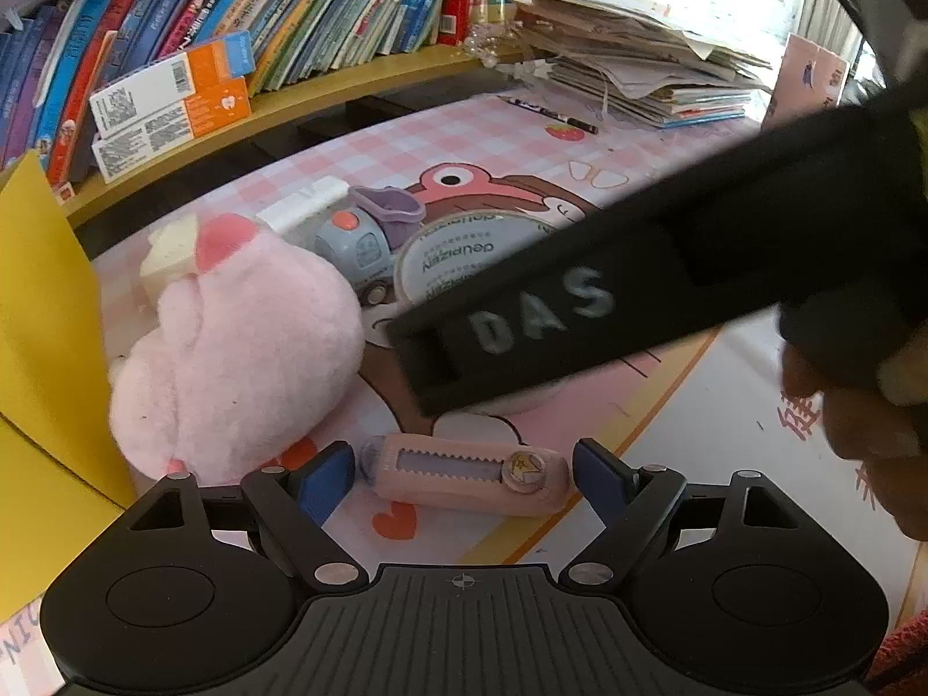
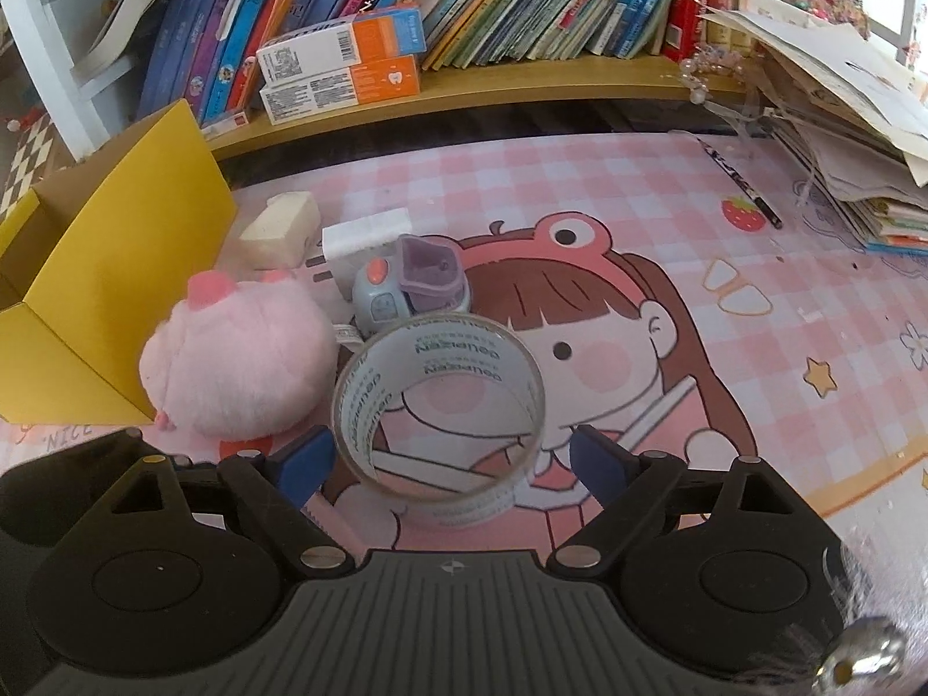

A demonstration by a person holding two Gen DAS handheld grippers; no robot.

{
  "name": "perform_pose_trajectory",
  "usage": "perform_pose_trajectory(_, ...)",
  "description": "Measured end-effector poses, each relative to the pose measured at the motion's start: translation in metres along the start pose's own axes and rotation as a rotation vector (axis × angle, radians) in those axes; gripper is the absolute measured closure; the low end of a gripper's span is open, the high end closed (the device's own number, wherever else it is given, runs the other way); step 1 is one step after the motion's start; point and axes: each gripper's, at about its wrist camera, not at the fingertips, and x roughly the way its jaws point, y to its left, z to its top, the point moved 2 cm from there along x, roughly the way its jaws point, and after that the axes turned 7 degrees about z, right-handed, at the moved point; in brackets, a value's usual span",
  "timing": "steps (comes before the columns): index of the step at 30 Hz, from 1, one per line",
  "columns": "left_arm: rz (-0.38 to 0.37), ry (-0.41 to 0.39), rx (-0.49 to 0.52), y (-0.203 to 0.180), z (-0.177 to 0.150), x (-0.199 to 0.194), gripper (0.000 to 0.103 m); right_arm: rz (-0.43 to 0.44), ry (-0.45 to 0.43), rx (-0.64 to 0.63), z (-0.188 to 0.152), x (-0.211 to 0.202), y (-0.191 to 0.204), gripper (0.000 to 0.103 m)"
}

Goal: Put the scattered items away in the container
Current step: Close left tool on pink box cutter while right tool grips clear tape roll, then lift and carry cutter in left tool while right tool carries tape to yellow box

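My left gripper (image 1: 464, 478) is open, its blue fingers on either side of a pink utility knife (image 1: 464, 472) that lies flat on the desk mat. My right gripper (image 2: 452, 455) is also open and flanks a clear tape roll (image 2: 354, 400) standing on the mat. Its left finger is close to the roll and a gap shows on the right. In the left wrist view the right gripper's black body (image 1: 551, 319) crosses over the tape roll (image 1: 458, 255). The yellow box (image 2: 116, 267) stands open at the left, also seen as yellow box (image 1: 40, 319).
A pink plush (image 2: 238, 354) sits against the box. Behind it are a cream block (image 2: 278, 226), a white plug block (image 2: 365, 238) and a blue toy truck (image 2: 400, 284). A pencil (image 2: 742, 185) lies far right by a paper stack (image 2: 841, 133). A bookshelf (image 2: 464, 81) runs behind.
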Motion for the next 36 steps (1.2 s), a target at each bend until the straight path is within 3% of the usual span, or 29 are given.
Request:
perform_pose_trajectory(11, 0.002, -0.02, 0.025, -0.002, 0.0, 0.003, 0.019, -0.019, 0.005, -0.039, 0.006, 0.009, 0.001, 0.02)
perform_pose_trajectory(16, 0.005, -0.02, 0.016, -0.002, 0.0, 0.002, 0.024, -0.036, -0.018, -0.018, 0.004, -0.001, -0.006, 0.02)
perform_pose_trajectory(36, 0.048, -0.023, -0.034, 0.019, -0.01, -0.037, 0.025, -0.033, -0.048, -0.033, -0.013, -0.039, 0.003, 0.02)
